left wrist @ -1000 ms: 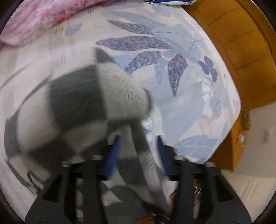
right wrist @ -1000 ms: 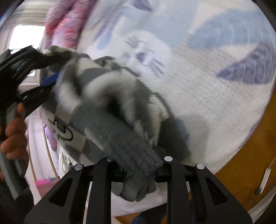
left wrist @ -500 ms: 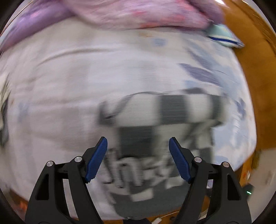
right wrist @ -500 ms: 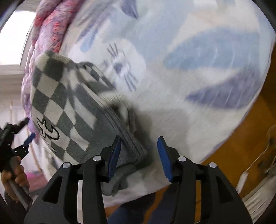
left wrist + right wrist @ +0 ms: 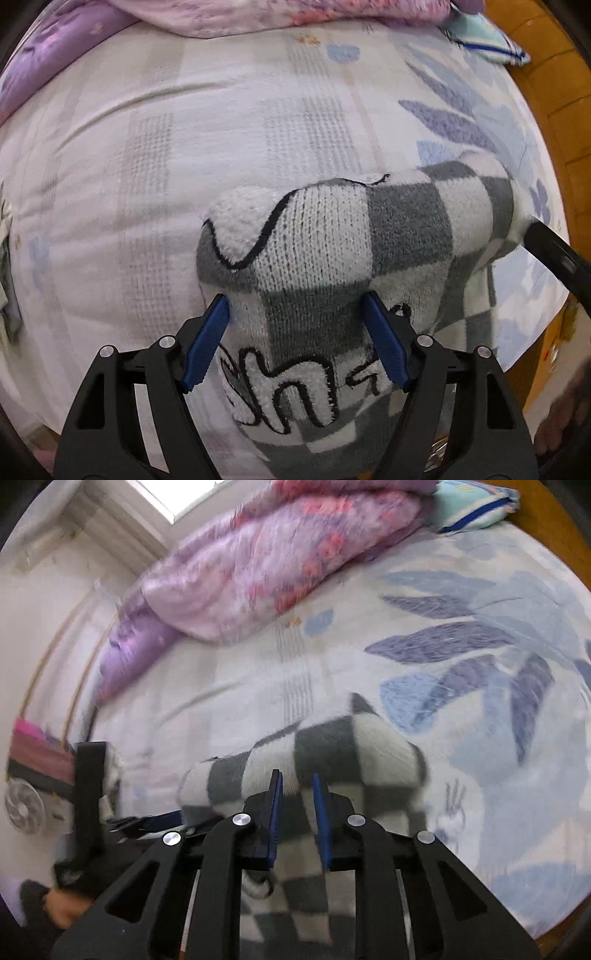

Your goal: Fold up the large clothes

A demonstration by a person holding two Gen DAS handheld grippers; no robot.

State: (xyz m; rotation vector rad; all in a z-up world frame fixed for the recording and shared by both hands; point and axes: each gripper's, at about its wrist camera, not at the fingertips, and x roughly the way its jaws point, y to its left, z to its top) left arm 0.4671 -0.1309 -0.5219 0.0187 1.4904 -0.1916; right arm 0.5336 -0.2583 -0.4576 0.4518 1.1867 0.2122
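The checked grey-and-white sweater lay bunched on the bedsheet, low and right of centre in the left wrist view. Black-outlined fuzzy lettering ran across it at the bottom of the frame, too folded to read. The left gripper stood wide over the knit, its blue pads apart from it. The right gripper had just been closing; its jaws were narrow, with nothing clearly pinched. A pink quilt lay upper left.
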